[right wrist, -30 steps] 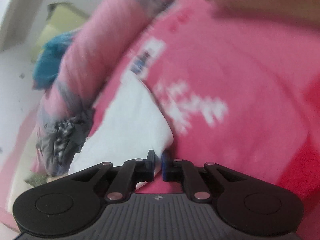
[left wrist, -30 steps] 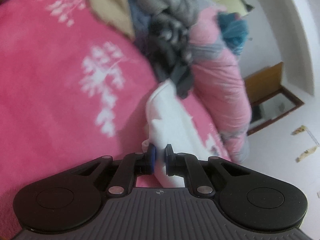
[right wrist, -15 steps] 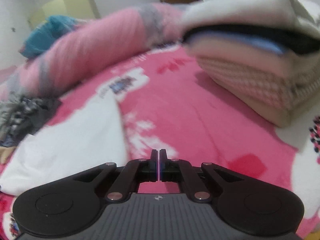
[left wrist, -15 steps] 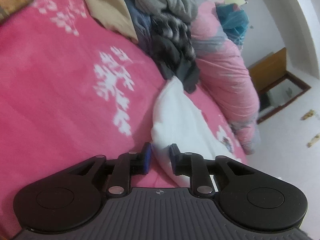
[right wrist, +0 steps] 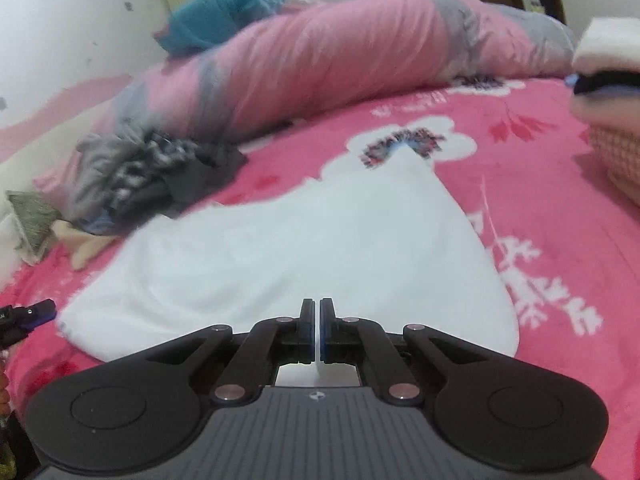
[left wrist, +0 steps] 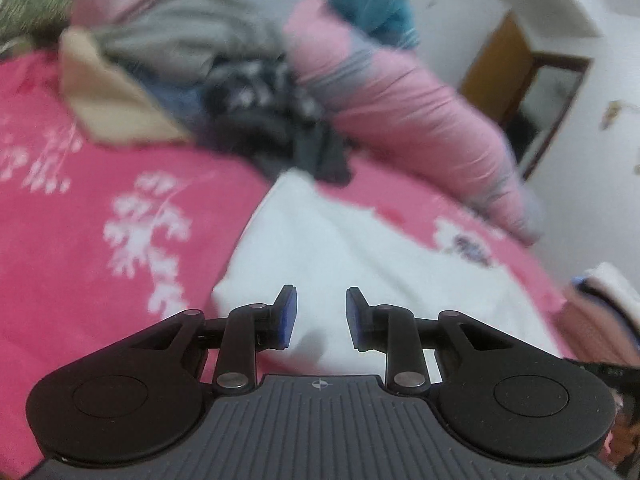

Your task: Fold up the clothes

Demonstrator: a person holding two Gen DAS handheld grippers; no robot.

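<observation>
A hot-pink bedspread printed with white leaf sprigs [left wrist: 100, 216] fills the ground under both tools; broad bare stretches of it lie to the left of the left gripper [left wrist: 318, 316] and to the right of the right gripper [right wrist: 319, 330]. Ahead of both, a long pink-and-grey rolled quilt [right wrist: 320, 68] runs along the far side of the bed against the white wall [right wrist: 68, 20], closing off that edge. At the quilt's near side sits a heap of unfolded grey, black-and-white and beige clothes [left wrist: 224, 84], ahead and to the left of the left gripper, ahead-left of the right one too. A stack of folded clothes [right wrist: 608, 92] stands at the far right of the right wrist view, well apart from the tool.

The white folded garment [right wrist: 280, 256] lies flat on the bedspread directly in front of both grippers, its right border curving round just right of the right gripper, its far corner pointing toward the quilt. In the left wrist view its left edge [left wrist: 240, 252] runs forward from just left of the fingers.

The left gripper's blue-padded fingers [left wrist: 286, 316] stand wide apart above the cloth, gripping nothing. The right gripper's fingers are drawn together to a thin slit, over the garment's near edge; whether cloth is pinched there I cannot tell.
</observation>
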